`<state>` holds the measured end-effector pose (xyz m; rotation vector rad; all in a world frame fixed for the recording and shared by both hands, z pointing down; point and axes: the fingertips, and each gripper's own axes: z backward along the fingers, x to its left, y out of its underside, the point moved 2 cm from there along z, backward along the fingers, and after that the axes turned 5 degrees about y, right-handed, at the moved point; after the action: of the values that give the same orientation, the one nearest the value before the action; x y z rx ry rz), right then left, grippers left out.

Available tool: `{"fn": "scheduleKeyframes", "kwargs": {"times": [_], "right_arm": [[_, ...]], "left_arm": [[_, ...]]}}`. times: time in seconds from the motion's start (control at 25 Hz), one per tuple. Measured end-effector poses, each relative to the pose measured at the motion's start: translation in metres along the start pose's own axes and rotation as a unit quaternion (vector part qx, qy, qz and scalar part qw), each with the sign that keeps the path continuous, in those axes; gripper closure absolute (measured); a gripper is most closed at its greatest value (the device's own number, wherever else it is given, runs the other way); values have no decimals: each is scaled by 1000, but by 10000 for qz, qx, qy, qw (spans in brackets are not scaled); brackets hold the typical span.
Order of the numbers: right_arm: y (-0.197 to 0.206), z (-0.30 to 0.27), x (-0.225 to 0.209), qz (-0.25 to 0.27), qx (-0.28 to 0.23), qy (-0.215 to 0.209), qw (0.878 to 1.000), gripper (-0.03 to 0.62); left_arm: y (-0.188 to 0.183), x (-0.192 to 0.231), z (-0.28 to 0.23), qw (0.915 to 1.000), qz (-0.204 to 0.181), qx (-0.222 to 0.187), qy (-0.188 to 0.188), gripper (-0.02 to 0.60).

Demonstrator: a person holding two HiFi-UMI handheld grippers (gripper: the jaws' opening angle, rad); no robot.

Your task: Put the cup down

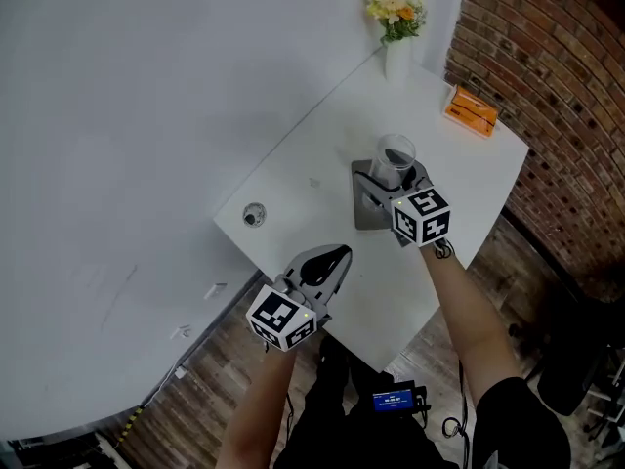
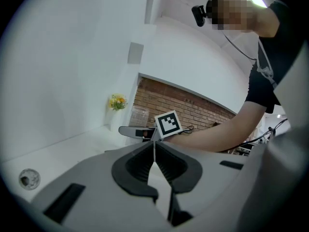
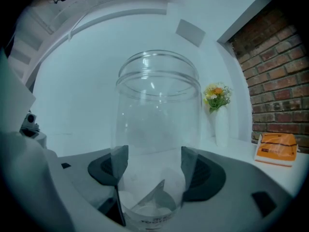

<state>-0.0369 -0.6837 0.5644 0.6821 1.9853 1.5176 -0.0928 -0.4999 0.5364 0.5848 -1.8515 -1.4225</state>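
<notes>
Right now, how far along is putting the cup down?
Done: the clear plastic cup is upright over the white table. In hand: the right gripper is shut on its lower wall. Left: seat it and open the jaws; whether its base touches the table can't be told. The left gripper is shut, empty.

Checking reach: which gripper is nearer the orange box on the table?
Right. The right gripper, shut on the clear cup, is over the middle, short of the orange box; the left gripper sits farther off, at the table near edge.
</notes>
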Motion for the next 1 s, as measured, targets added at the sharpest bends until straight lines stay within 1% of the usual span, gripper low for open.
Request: {"fn": "scheduleKeyframes", "kwargs": {"times": [0.08,0.2,0.44,0.68,0.88,1.0], "right_arm": [[-2,-12,-9,14,-102,169,9998,240],[-2,-31,-18,133,-151,286,9994,240],[0,-53,-19,565,-196,355,9976,240],[9,-54,-12,922,-299,338,9947,240],[10,-55,-11,873,-379,323,9949,240],[12,-55,-12,692,-334,276,9967,240]], "left_arm": [[2,2,1,10000,35,-14,-42,561],[7,6,7,9999,80,16,-144,561],[18,9,17,9994,158,89,-302,561],[22,16,25,9987,185,54,-468,561],[23,16,23,9983,212,3,-539,561],[18,14,21,9981,202,-79,-585,561]]}}
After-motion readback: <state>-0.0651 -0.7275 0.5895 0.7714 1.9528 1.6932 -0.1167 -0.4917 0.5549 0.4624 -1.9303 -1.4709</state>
